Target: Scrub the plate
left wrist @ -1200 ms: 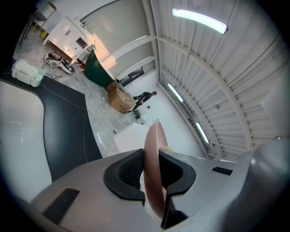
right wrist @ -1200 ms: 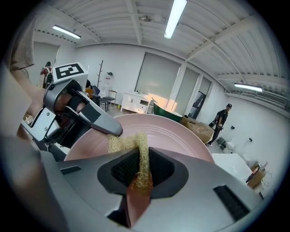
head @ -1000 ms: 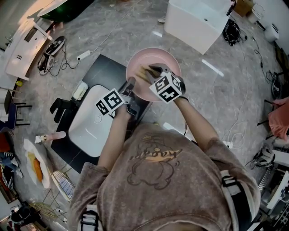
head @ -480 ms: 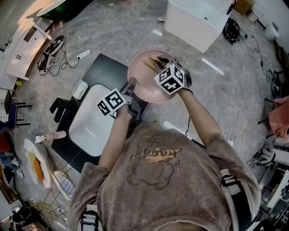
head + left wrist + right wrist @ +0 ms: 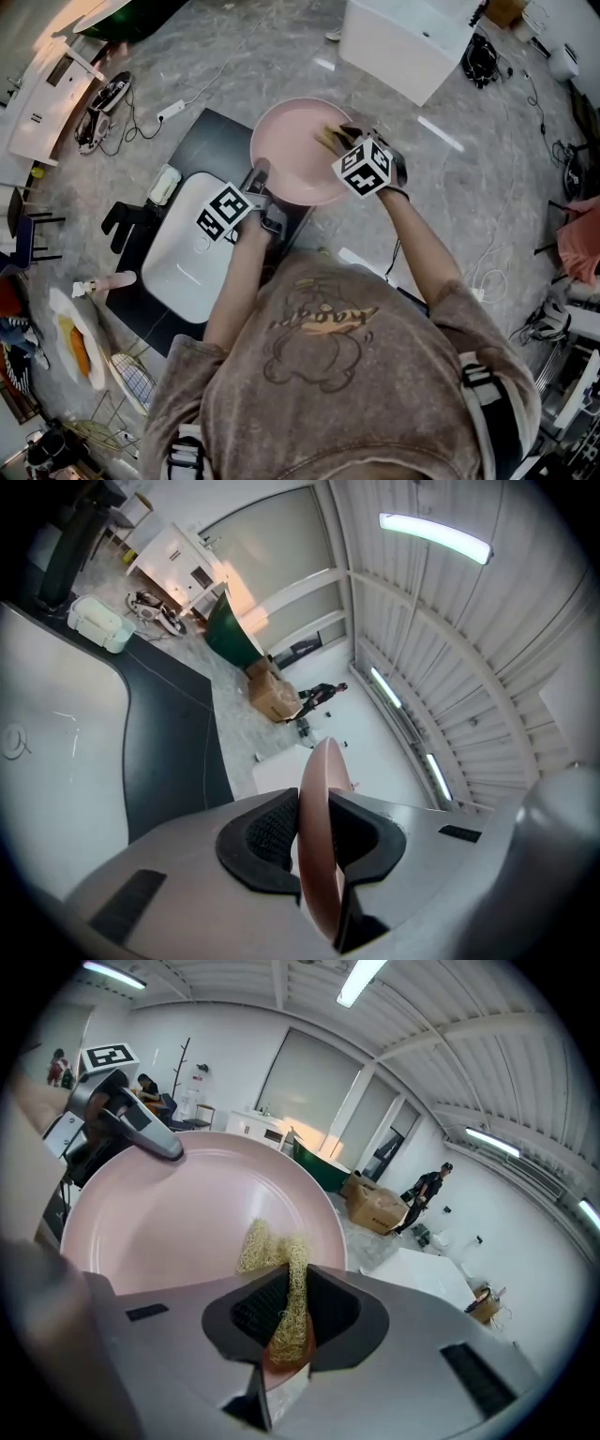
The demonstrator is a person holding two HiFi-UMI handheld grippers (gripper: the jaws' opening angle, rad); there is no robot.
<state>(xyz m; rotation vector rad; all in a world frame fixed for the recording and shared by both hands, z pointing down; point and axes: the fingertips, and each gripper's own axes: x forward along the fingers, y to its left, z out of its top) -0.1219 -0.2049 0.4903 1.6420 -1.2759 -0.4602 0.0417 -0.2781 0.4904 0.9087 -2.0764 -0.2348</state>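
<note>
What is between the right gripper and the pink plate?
A yellow scrubbing pad, pinched in the right gripper, sticks out against the pink plate. The right gripper view shows it best.

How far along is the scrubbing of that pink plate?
Done: left gripper clamps the round pink plate by its rim; right gripper pinches a yellowish fibrous scrubber. In hand: scrubber lies against the plate's face. Left: finishing; how much is scrubbed I cannot tell.

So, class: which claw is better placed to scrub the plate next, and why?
Right, probably: the right claw holds the yellow scrubber against the plate; the left claw is busy clamping it.
</note>
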